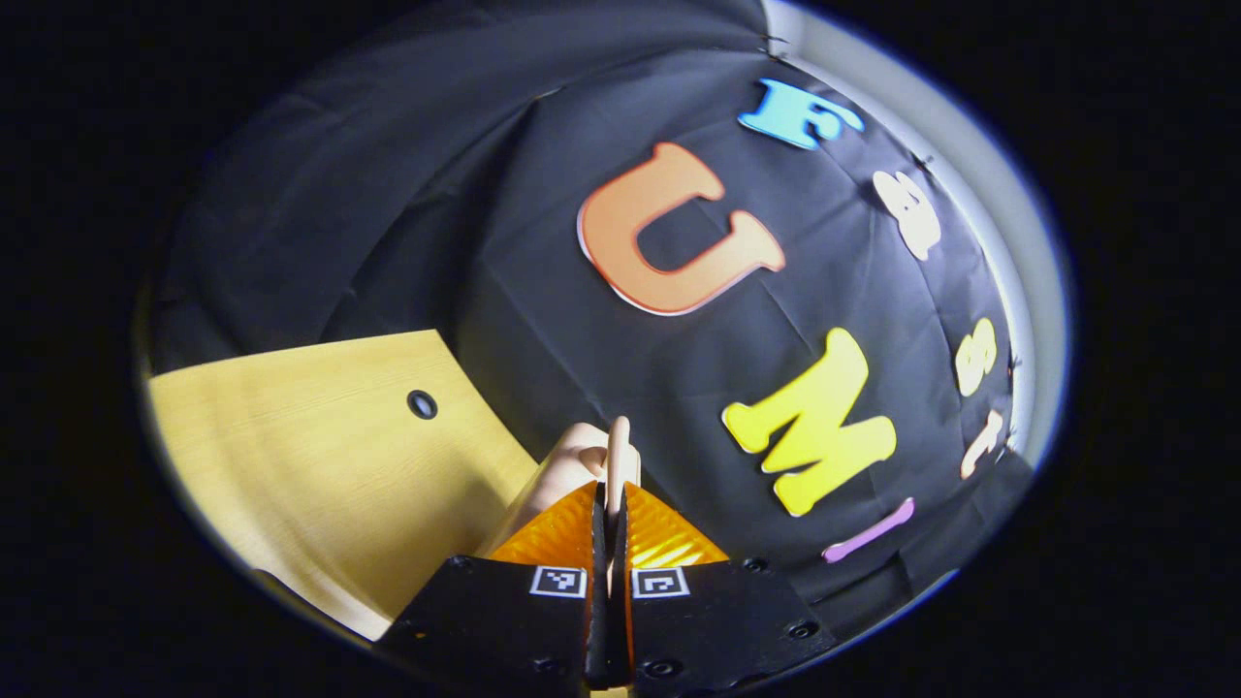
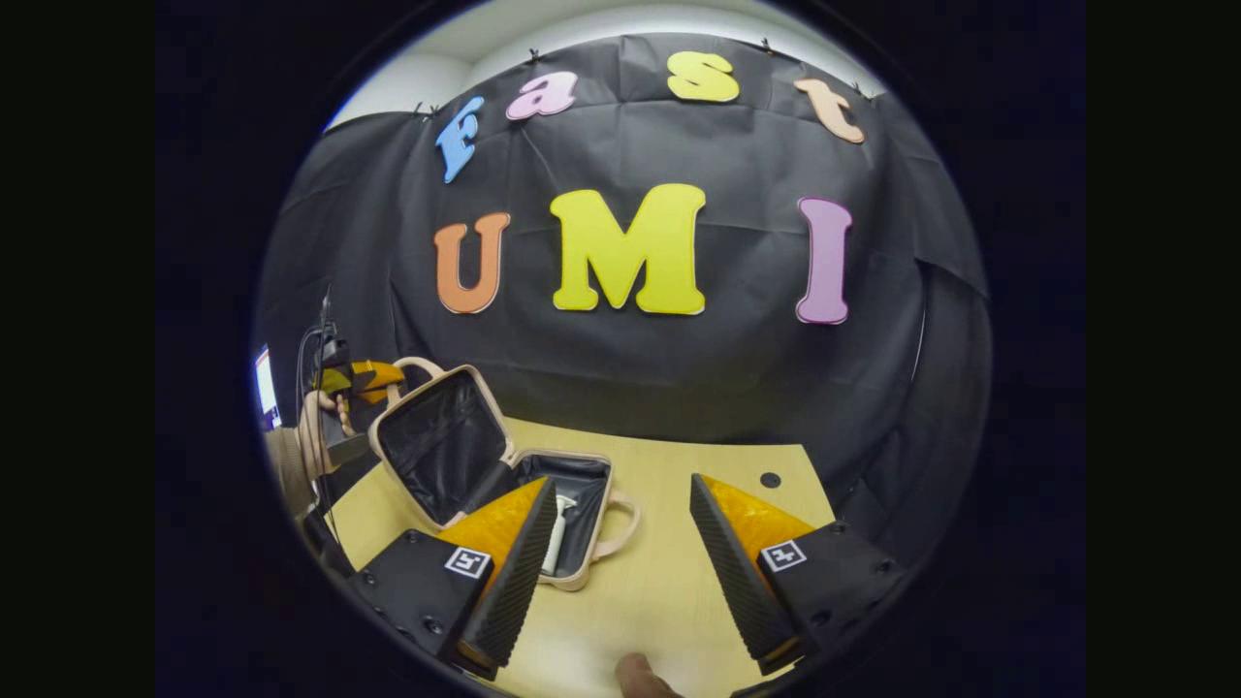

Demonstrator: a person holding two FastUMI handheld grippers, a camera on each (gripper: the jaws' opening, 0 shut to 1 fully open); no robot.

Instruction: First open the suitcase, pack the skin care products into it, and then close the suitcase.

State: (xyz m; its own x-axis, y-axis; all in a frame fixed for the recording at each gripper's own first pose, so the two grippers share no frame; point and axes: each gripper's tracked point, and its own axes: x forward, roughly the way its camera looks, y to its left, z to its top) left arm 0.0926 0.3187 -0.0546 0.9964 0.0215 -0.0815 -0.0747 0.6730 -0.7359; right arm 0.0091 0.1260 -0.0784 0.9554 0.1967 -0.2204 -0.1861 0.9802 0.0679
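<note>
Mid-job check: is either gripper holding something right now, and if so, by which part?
The left gripper is shut on the handle on the suitcase lid's top edge. The right gripper is open, holding nothing.

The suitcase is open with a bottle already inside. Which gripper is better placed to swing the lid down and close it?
Left. The left gripper is shut on the lid's handle of the open suitcase, so it can lower it. The right gripper hangs open over the table, apart from the case and the white bottle.

Beige suitcase [image 2: 456, 456] open, white bottle [image 2: 557, 531] lying inside
</note>
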